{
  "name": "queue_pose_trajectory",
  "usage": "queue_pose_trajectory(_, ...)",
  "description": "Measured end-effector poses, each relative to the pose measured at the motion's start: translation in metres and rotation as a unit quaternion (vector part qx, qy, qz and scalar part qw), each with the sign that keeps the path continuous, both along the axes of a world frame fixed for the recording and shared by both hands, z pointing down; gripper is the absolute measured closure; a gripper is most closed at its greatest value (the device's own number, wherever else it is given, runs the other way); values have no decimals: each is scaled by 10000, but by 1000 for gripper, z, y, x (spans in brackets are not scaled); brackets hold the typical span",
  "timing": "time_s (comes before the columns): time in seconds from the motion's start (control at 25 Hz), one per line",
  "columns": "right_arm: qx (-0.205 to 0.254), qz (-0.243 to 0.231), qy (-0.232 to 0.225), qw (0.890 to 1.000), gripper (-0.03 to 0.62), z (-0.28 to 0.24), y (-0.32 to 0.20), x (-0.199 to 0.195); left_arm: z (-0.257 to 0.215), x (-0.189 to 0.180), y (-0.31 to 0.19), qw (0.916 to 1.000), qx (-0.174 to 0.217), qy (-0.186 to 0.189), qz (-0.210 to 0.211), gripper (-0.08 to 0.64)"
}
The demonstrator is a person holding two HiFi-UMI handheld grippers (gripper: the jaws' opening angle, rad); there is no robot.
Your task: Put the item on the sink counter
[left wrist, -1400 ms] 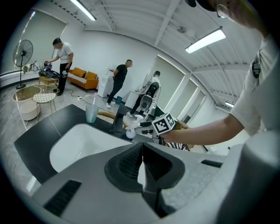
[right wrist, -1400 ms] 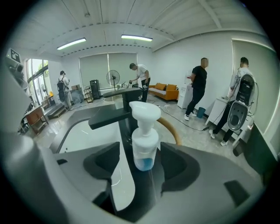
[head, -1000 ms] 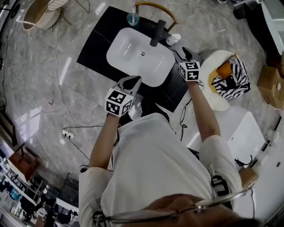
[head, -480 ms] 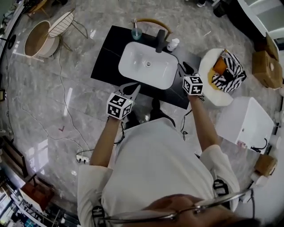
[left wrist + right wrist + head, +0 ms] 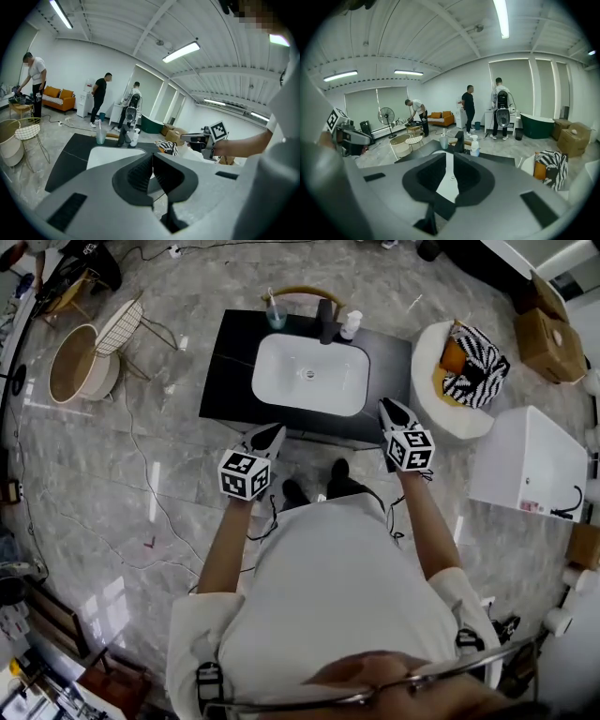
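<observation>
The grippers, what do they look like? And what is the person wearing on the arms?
Both the left gripper and the right gripper are grey with pointed jaws and black ribbed pads. Each carries a white cube printed with black square markers. The person wears a white shirt with short sleeves. The right gripper's jaws are closing, nothing between them.

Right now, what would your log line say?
left hand-held gripper: shut, empty | right hand-held gripper: jaws closing, nothing between | bottle: on sink counter

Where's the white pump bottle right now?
The white pump bottle stands at the back edge of the sink counter in the head view, just right of the black faucet.
</observation>
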State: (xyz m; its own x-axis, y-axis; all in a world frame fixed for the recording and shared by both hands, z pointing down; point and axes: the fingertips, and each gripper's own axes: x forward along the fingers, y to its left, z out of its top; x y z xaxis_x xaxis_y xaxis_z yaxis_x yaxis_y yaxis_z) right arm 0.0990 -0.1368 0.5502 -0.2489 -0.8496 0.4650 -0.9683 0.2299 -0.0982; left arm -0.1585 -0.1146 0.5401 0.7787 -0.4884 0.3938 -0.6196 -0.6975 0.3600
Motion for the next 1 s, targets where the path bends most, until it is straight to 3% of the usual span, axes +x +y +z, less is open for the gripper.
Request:
queue_pose_trajectory(0.56,521,-353,-373,9973,574,-83,71,17,-67,65,22,9979,413,477,-173,554)
queue_pose_trajectory(0.8,921,-628,-466,9927,586,-103,79,30,-87,85,33,9966,604,499,-263,554)
queue_pose_trajectory(1.0,946,-628,-525,9921,586,-110,79,42,-90,94,37,9964,599,509,-329,554)
